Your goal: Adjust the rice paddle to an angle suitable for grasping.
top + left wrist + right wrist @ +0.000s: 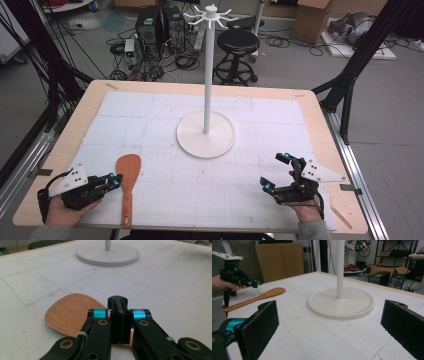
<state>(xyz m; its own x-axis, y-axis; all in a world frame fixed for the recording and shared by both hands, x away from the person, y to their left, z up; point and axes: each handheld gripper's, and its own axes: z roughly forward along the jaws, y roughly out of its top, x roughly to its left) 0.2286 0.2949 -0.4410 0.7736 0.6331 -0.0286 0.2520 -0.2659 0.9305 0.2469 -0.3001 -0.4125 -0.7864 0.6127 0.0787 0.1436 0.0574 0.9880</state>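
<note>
Left gripper (116,180) pinched tight with nothing inside, just beside a wooden spatula (128,183) lying flat on the white mat (200,185), right gripper (276,173) wide open and empty, white stand (206,134) in the middle

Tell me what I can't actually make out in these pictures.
- Spatula: in the left gripper view its handle is hidden behind the left gripper.
- Stand: the right gripper view's top edge cuts off its pole and hooks.
- Floor clutter: in the high view, too small to identify.
</note>
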